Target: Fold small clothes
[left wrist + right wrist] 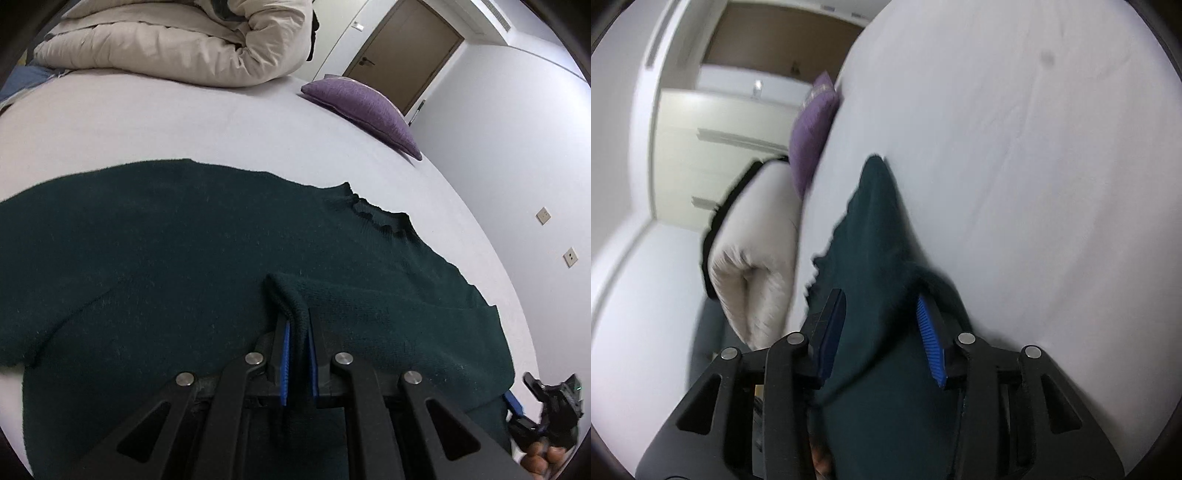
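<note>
Your left gripper (298,332) is pressed together on a raised fold of the dark green sweater (184,251), its blue pads pinching the knit between them. The rest of the sweater lies spread flat on the white bed (184,122) ahead of and to both sides of that gripper, with the ribbed neckline (376,214) ahead and to its right.

Your right gripper (882,314) stands spread, blue pads well apart. Sweater cloth runs between them and beyond, tapering to a point on the bed ahead; that view is blurred, and whether either pad touches the cloth cannot be told. In the left wrist view the right gripper (550,410) shows far right, at the sweater's edge, with fingertips (543,454) of your hand below it.

Well ahead of the left gripper: a cream duvet (177,40) bundled at the far side of the bed, a purple pillow (365,107) to its right, a brown door (402,51) beyond.
</note>
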{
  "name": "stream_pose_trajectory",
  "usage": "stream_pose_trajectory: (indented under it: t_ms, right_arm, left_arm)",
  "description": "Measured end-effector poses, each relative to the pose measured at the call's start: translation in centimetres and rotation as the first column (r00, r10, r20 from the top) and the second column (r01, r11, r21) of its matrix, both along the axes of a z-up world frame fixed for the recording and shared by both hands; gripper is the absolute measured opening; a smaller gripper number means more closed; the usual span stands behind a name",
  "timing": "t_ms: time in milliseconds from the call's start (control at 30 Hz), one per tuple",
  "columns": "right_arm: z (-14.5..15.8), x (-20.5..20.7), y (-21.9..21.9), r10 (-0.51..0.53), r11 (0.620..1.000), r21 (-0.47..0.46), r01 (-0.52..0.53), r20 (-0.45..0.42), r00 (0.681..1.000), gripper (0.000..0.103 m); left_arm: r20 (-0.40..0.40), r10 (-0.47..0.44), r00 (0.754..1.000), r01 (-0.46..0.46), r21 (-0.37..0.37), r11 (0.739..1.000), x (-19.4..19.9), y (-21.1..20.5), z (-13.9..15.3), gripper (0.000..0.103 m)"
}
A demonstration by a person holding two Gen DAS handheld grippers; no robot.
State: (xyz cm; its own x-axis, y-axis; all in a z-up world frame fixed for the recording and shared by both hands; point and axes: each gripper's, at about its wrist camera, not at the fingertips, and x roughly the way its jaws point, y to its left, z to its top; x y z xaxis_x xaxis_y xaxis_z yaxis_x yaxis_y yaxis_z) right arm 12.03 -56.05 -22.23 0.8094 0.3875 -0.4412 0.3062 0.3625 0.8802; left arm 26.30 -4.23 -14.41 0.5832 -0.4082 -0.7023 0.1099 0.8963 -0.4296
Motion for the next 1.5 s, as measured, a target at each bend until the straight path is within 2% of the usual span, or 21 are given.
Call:
stream_pose_trajectory:
  t_ms: [67, 133, 233, 367, 433, 500, 533, 600, 667, 833, 900, 967, 1133, 1200, 1267, 1300, 1333, 1367, 1433, 1467, 1500]
  right_arm:
    - [1.3, -0.5, 0.0, 0.026, 0.999, -0.045, -0.028, -0.035, 0.999, 0.041]
    - [3.8, -0.6, 0.1, 0.031, 0.988, -0.149, -0.034, -0.024, 0.999, 0.041]
    - [6.8, 1.6, 0.5, 0.035, 0.947, -0.317, -0.043, -0.031, 0.999, 0.041]
    - [7.0, 7.6, 0.5, 0.075, 0.895, -0.431, -0.118, -0.116, 0.99, 0.041]
    - [6.4, 10.7, 0.8, 0.092, 0.865, -0.475, -0.16, -0.162, 0.982, 0.041]
    - [4.8, 13.0, 0.6, 0.086, 0.854, -0.485, -0.189, -0.226, 0.97, 0.035]
    - [4.3, 13.6, 0.5, 0.084, 0.85, -0.492, -0.187, -0.223, 0.971, 0.032]
    - [4.3, 14.5, 0.7, 0.086, 0.815, -0.545, -0.196, -0.221, 0.972, 0.014]
    - [4.3, 14.5, 0.7, 0.087, 0.796, -0.572, -0.197, -0.213, 0.973, 0.008]
    - [4.5, 13.0, 0.0, 0.029, 0.798, -0.591, -0.12, -0.161, 0.987, 0.006]
    - [4.1, 12.6, -0.3, 0.004, 0.808, -0.582, -0.093, -0.151, 0.988, 0.005]
    - [3.2, 12.8, -0.8, 0.001, 0.815, -0.573, -0.086, -0.147, 0.989, 0.004]
    - [2.5, 13.0, -1.6, 0.011, 0.836, -0.542, -0.087, -0.141, 0.99, 0.005]
    - [3.8, 12.5, -1.0, -0.003, 0.821, -0.563, -0.095, -0.171, 0.985, 0.013]
    - [6.1, 10.4, 0.5, -0.023, 0.776, -0.627, -0.06, -0.123, 0.992, 0.013]
    - [6.8, 9.5, 1.6, -0.002, 0.767, -0.639, -0.059, -0.094, 0.996, 0.013]
    - [7.0, 9.0, 2.6, 0.02, 0.758, -0.648, -0.072, -0.088, 0.996, 0.013]
    - [7.0, 8.6, 3.9, 0.052, 0.737, -0.667, -0.103, -0.096, 0.994, 0.013]
    - [5.3, 8.8, 6.3, 0.11, 0.672, -0.714, -0.195, -0.164, 0.98, 0.02]
    - [3.8, 9.3, 6.9, 0.125, 0.655, -0.714, -0.247, -0.22, 0.967, 0.02]
    - [3.4, 9.5, 6.8, 0.124, 0.654, -0.717, -0.241, -0.213, 0.969, 0.02]
  left_arm:
    - [0.008, -0.001, 1.0, 0.001, 0.0, 1.0, -0.3, 0.2, -0.3, 0.012]
    - [0.008, 0.006, 1.0, -0.005, -0.031, 0.999, -0.3, 0.5, -0.6, 0.013]
    - [0.014, 0.007, 1.0, -0.007, -0.048, 0.999, -0.2, 0.7, -0.5, 0.013]
    - [0.075, -0.008, 0.997, 0.004, 0.056, 0.998, -0.2, -0.3, 0.6, 0.012]
    - [0.095, -0.015, 0.995, 0.008, 0.073, 0.997, -0.1, -0.5, 0.9, 0.012]
    - [0.115, -0.006, 0.993, -0.002, 0.074, 0.997, 0.0, -0.2, 1.0, 0.012]
    - [0.111, -0.003, 0.994, -0.004, 0.066, 0.998, 0.2, 0.0, 0.9, 0.012]
    - [0.096, 0.007, 0.995, -0.012, 0.048, 0.999, 0.5, 0.4, 0.1, 0.012]
    - [0.089, 0.012, 0.996, -0.015, 0.032, 0.999, 0.6, 0.6, 0.0, 0.011]
    - [0.144, 0.001, 0.99, -0.013, 0.076, 0.997, 0.2, -0.1, 1.3, 0.011]
    - [0.112, -0.001, 0.994, -0.011, 0.101, 0.995, 0.6, -0.3, 0.5, 0.011]
    - [0.078, 0.011, 0.997, -0.016, 0.066, 0.998, 1.0, 0.3, -0.5, 0.013]
    - [0.067, 0.012, 0.998, -0.011, -0.019, 1.0, 1.2, 1.3, -1.2, 0.015]
    - [0.073, 0.018, 0.997, -0.014, -0.054, 0.998, 0.9, 1.8, -1.1, 0.017]
    - [0.088, 0.037, 0.995, -0.032, -0.063, 0.998, 0.6, 2.1, -0.8, 0.031]
    - [0.09, 0.04, 0.995, -0.034, -0.062, 0.997, 0.5, 2.1, -0.5, 0.035]
    - [0.088, 0.037, 0.995, -0.032, -0.057, 0.998, 0.5, 2.1, -0.4, 0.044]
    - [0.084, 0.029, 0.996, -0.025, -0.049, 0.998, 0.5, 2.0, -0.1, 0.052]
    - [0.076, 0.021, 0.997, -0.021, 0.001, 1.0, 0.4, 1.7, 0.6, 0.062]
    - [0.075, 0.026, 0.997, -0.028, 0.03, 0.999, 0.1, 1.9, 1.0, 0.071]
    - [0.073, 0.039, 0.997, -0.043, 0.056, 0.998, -0.3, 2.3, 1.6, 0.076]
